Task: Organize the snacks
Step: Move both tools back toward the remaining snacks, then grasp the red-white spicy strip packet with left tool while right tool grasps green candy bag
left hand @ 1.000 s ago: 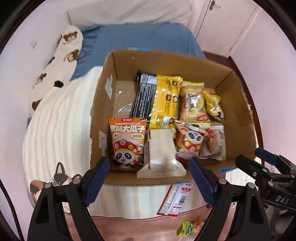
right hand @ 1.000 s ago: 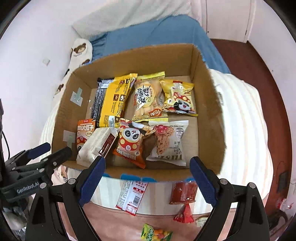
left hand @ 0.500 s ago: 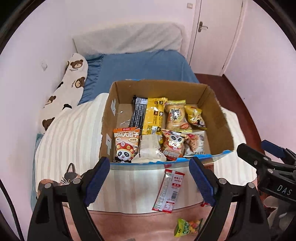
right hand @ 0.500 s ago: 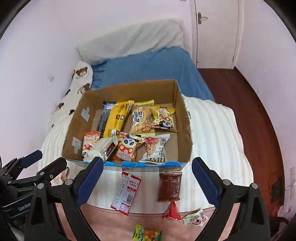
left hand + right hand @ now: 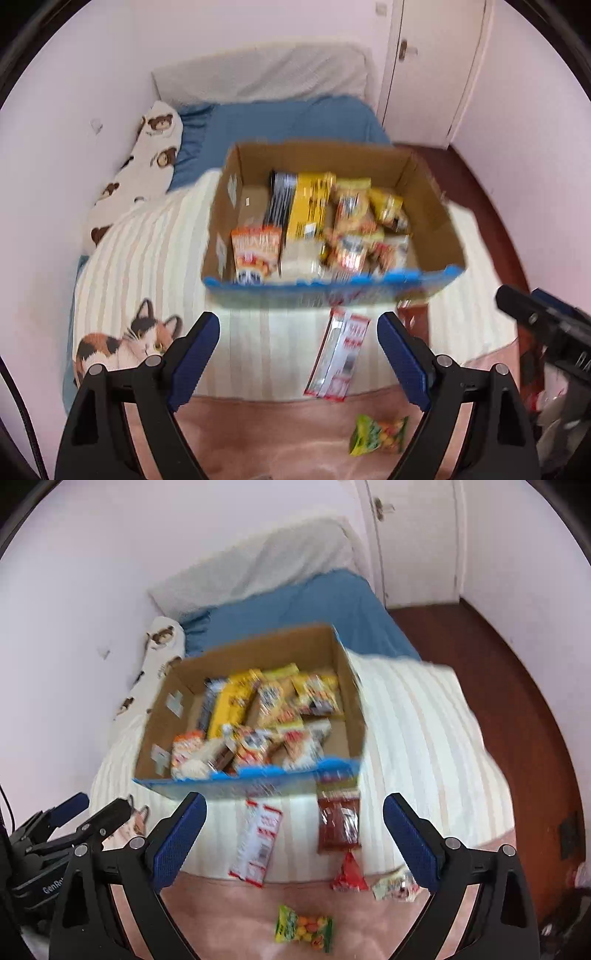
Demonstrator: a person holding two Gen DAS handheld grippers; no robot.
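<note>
Both grippers spread wide, empty: left gripper (image 5: pixel 299 354), right gripper (image 5: pixel 293 836), the right's jaws just opened further. Near bed edge, pink blanket (image 5: pixel 229 915) carries a green candy bag (image 5: pixel 303 928); beyond on striped cream cover (image 5: pixel 417 746) lie a red-white packet (image 5: pixel 256 843) and dark red pouch (image 5: pixel 338 823), touching the box front. Cardboard box (image 5: pixel 255 648) crowded with snacks (image 5: pixel 258 716); blue sheet (image 5: pixel 295 118), wall behind; wood floor (image 5: pixel 517 686) open rightward.

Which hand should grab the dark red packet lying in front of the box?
Right. The dark red packet lies between the open right tongs; in the left view it sits outside the open left tongs.
</note>
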